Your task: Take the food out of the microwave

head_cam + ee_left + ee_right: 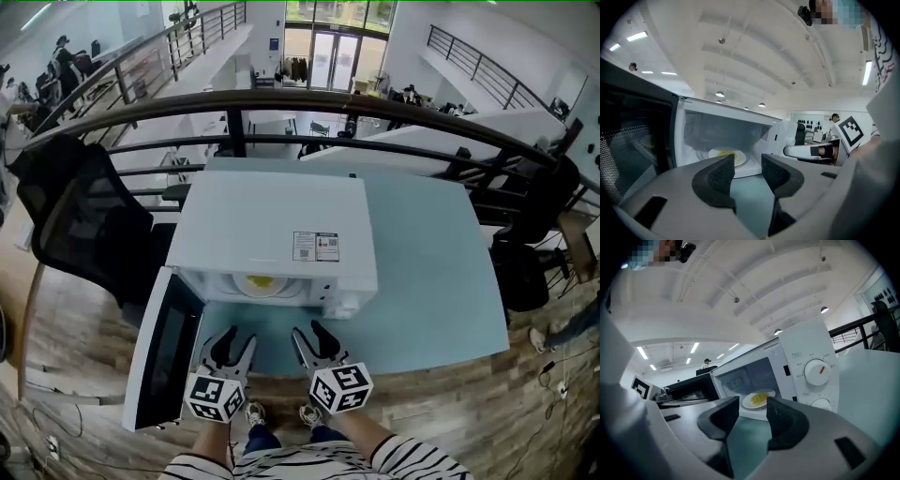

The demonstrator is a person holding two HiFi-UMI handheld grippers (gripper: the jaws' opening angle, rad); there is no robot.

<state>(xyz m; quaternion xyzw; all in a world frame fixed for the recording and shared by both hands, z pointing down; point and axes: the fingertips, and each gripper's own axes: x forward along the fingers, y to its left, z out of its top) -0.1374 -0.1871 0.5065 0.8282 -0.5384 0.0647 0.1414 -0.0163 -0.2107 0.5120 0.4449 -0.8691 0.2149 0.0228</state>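
A white microwave (pixel 281 230) stands on a pale blue table (pixel 431 281), its door (pixel 161 352) swung wide open to the left. Inside it lies a white plate with yellow food (pixel 260 282) (pixel 725 155) (pixel 759 399). Both grippers hover side by side in front of the opening, short of the cavity. My left gripper (pixel 235 344) (pixel 747 173) is open with nothing between its fingers. My right gripper (pixel 310 337) (pixel 753 414) is open too and holds nothing.
The open door stands just left of my left gripper. The microwave's control panel with its dial (pixel 818 371) is to the right of the opening. A black chair (pixel 89 225) sits left of the table, and a dark railing (pixel 281 108) runs behind it.
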